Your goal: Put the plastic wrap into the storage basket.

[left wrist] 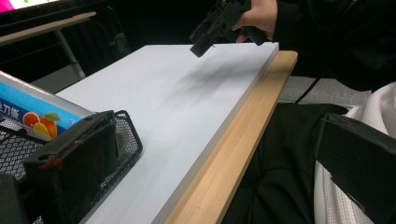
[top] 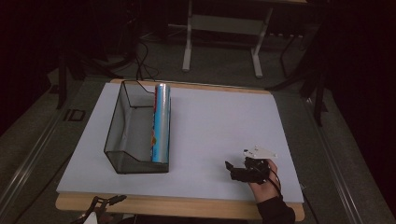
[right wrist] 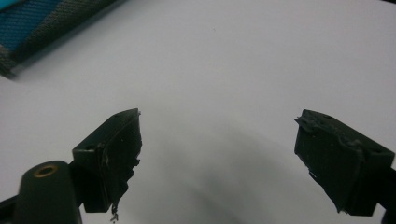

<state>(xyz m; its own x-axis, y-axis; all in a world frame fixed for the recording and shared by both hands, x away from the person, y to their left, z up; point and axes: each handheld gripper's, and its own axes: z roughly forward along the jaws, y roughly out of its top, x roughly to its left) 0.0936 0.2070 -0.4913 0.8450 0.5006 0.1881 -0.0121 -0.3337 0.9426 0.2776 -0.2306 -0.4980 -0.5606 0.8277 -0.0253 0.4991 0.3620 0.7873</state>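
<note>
A black wire-mesh basket [top: 122, 135] stands on the left half of the white board [top: 215, 121]. A long blue box [top: 161, 121] printed with fruit leans inside it against its right wall. My right gripper [top: 234, 171] hovers just over the board near the front right. In the right gripper view it [right wrist: 219, 135] is open, and bare board shows between the jaws. My left gripper [top: 106, 202] sits at the table's front edge, below the basket. In its own view it [left wrist: 205, 140] is open wide, with nothing between the jaws; the basket's corner [left wrist: 127, 136] is beside its left jaw.
A wooden table edge [left wrist: 233, 140] runs along the front of the board. In the left gripper view the person's dark trousers [left wrist: 280, 177] lie behind it. White table legs [top: 187, 42] stand on the floor beyond the far edge. Bare board lies between the basket and the right gripper.
</note>
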